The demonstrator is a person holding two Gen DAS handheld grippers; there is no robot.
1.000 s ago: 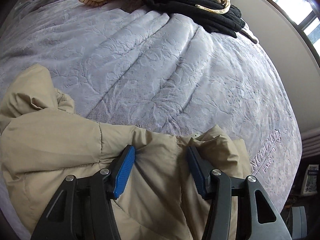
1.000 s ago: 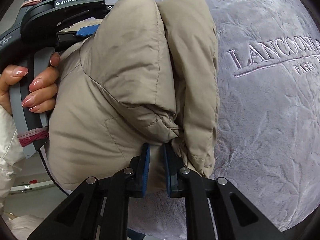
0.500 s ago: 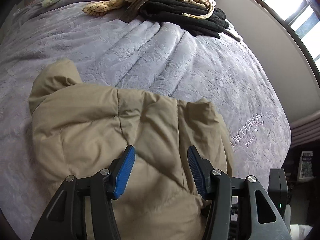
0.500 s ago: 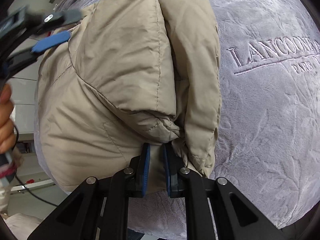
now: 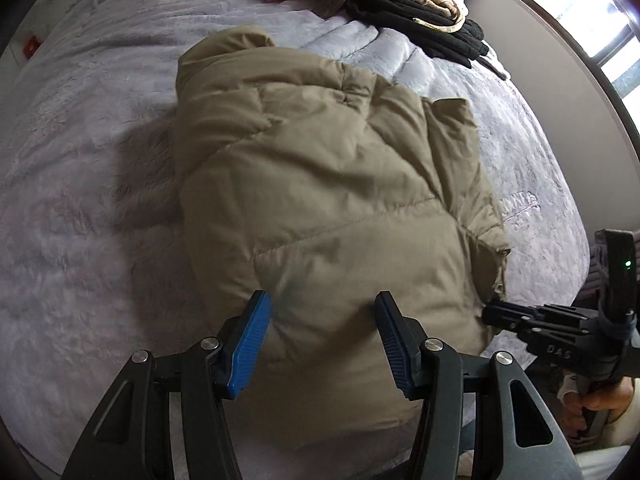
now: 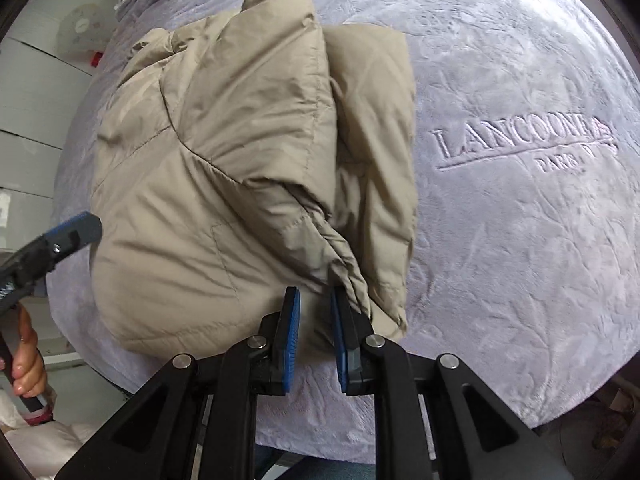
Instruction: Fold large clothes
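While you hold both claws nose-down over the bed, this is the lay of things:
Jacket: the padded beige down jacket (image 5: 320,184) lies folded in a thick bundle on the pale lilac embossed plush bedspread (image 6: 520,240), near its front edge.
Left claw: your left gripper (image 5: 323,342) hangs above the jacket's near end, blue pads spread wide with nothing between them; the bundle runs from it toward 12 o'clock.
Right claw: your right gripper (image 6: 314,342) has just been opening; its pads stand a narrow gap apart, no longer pinching, at the jacket's near hem, and the folded sleeve edge hangs at the right pad.
Other clothes: a heap of black and tan striped garments (image 5: 400,4) sits at 1 o'clock, well apart from the jacket.
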